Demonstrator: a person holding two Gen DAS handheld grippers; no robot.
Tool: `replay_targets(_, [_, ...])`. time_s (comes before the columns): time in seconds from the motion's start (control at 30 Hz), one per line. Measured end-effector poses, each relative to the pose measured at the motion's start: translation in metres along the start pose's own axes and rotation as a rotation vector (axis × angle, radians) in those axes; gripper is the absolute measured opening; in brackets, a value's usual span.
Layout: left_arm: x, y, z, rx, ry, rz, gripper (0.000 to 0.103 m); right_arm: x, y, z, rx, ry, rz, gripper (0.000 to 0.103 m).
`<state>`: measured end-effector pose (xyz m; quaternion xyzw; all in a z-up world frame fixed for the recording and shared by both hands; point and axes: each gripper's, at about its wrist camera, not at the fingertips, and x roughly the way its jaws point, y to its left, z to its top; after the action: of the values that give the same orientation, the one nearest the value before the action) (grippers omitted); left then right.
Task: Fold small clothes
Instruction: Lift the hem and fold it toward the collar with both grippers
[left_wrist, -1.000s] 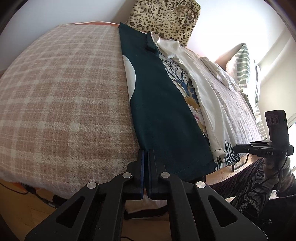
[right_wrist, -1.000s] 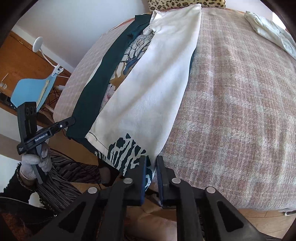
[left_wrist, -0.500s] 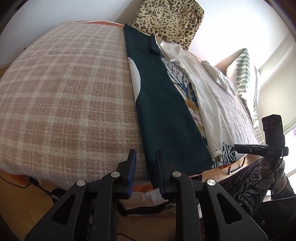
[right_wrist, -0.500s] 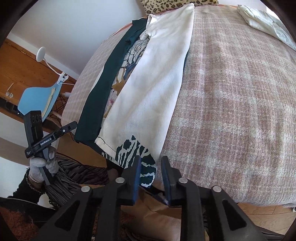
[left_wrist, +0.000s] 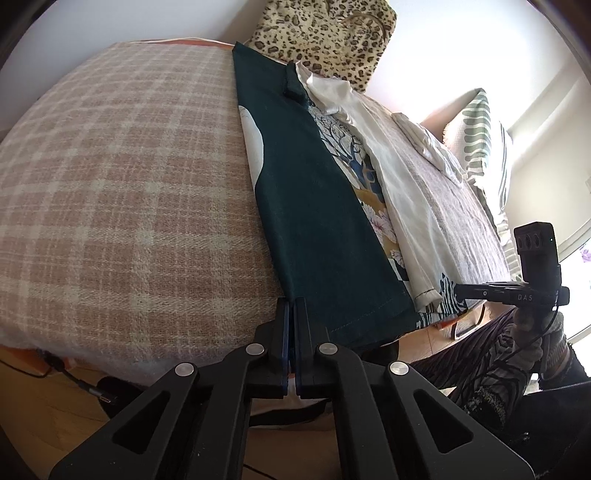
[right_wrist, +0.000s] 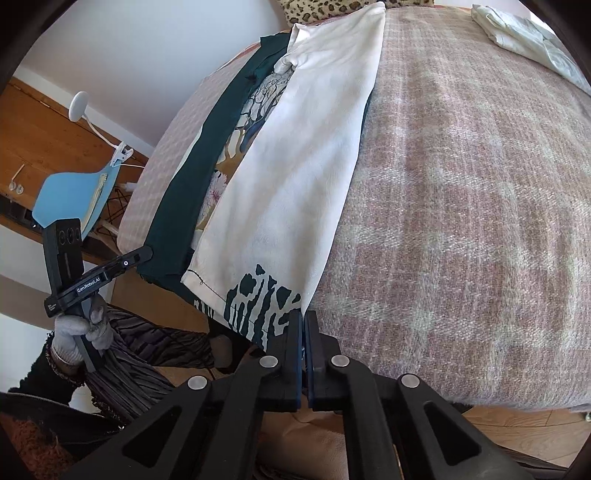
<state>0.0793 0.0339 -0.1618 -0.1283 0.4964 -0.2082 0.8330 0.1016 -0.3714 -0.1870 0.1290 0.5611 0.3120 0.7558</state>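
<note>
Plaid bedcover (left_wrist: 129, 192) fills the bed beneath both tools: each gripper's jaws, parted half a second ago, are clamped again, the left gripper (left_wrist: 290, 306) on the garment's (left_wrist: 317, 229) dark-green near corner, the right gripper (right_wrist: 303, 321) on its zebra-print corner. With both hem corners just ahead of the fingertips re-pinched, the lengthwise-folded garment looks ready to be lifted away from the grippers toward the leopard-print bag (left_wrist: 325, 33).
</note>
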Motion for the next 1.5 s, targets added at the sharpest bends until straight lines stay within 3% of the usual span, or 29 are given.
replay_targets(0.1, [0.0,0.0,0.0,0.007,0.004,-0.008,0.0,0.0,-0.004,0.0,0.01,-0.003,0.011,0.0])
replay_targets(0.13, [0.001,0.0,0.0,-0.003,0.017,-0.003,0.005,0.0,-0.004,0.0,0.016,-0.002,0.017,0.002])
replay_targets(0.2, [0.005,0.003,0.001,-0.031,0.053,-0.002,0.014,0.001,-0.008,0.001,0.04,0.009,0.065,0.011])
replay_targets(0.3, [0.004,0.002,0.0,-0.018,0.045,-0.013,0.016,0.002,-0.008,0.001,0.047,0.01,0.099,0.02])
replay_targets(0.33, [0.004,0.001,-0.001,-0.004,0.043,-0.016,0.015,0.002,-0.007,0.001,0.04,0.01,0.096,0.02])
replay_targets(0.4, [0.007,-0.001,-0.001,0.007,0.051,-0.023,0.0,0.003,-0.006,0.001,0.032,0.019,0.113,0.004])
replay_targets(0.5, [0.006,-0.003,0.0,0.012,0.042,-0.036,0.0,0.006,-0.006,0.001,0.047,0.018,0.122,0.001])
replay_targets(0.97, [-0.022,-0.014,0.049,-0.007,-0.111,-0.144,0.0,-0.028,-0.014,0.032,0.097,-0.111,0.27,0.0])
replay_targets(1.2, [-0.019,-0.018,0.089,0.027,-0.177,-0.114,0.0,-0.04,-0.014,0.074,0.097,-0.178,0.27,0.0])
replay_targets(1.5, [0.015,-0.01,0.14,0.053,-0.17,-0.046,0.0,-0.022,-0.028,0.145,0.127,-0.201,0.223,0.0])
